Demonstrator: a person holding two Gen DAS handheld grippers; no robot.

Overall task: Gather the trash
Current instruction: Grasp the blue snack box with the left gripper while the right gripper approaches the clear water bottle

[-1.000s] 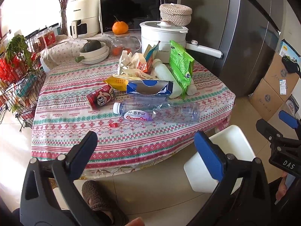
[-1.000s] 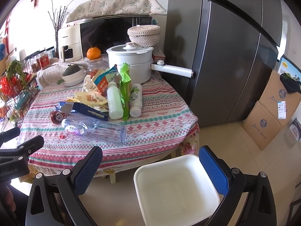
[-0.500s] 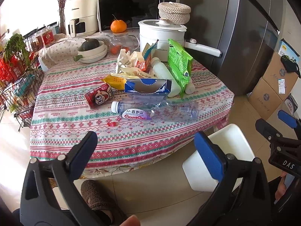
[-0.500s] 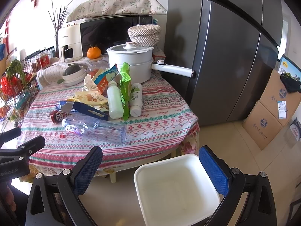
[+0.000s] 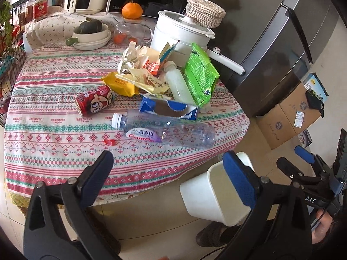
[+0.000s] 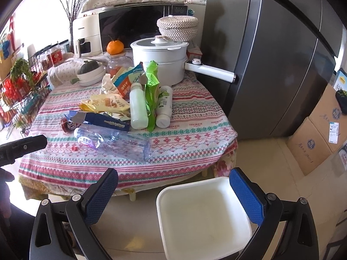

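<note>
Right wrist view showed the white bin [image 6: 201, 216] seemingly empty; all trash, including the clear water bottle [image 5: 164, 130], remained on the table [image 5: 54, 147]. Both the left gripper [image 5: 169, 171] and right gripper [image 6: 173, 186] gaped wide, holding nothing.

You have blue pads on black frames on both the left gripper [image 5: 168, 169] and the right gripper [image 6: 173, 186]. The tablecloth [image 5: 54, 134] runs in red, pink, teal and white bands of cross-stitch motifs. On it you see a clear bottle [image 5: 162, 130] with a white cap and purple-pink label, a blue torn wrapper [image 5: 169, 108], a red can [image 5: 95, 103] with a cartoon face, a bright green packet [image 5: 200, 75], a yellow pouch [image 5: 120, 84] and a milky white bottle [image 6: 137, 106]. The bin [image 6: 201, 216] is plain white. The pot [image 6: 160, 62] is white, the orange [image 6: 115, 47] vivid, the squash [image 5: 90, 26] dark green, apparently. The fridge [image 6: 271, 54] is dark grey.
</note>
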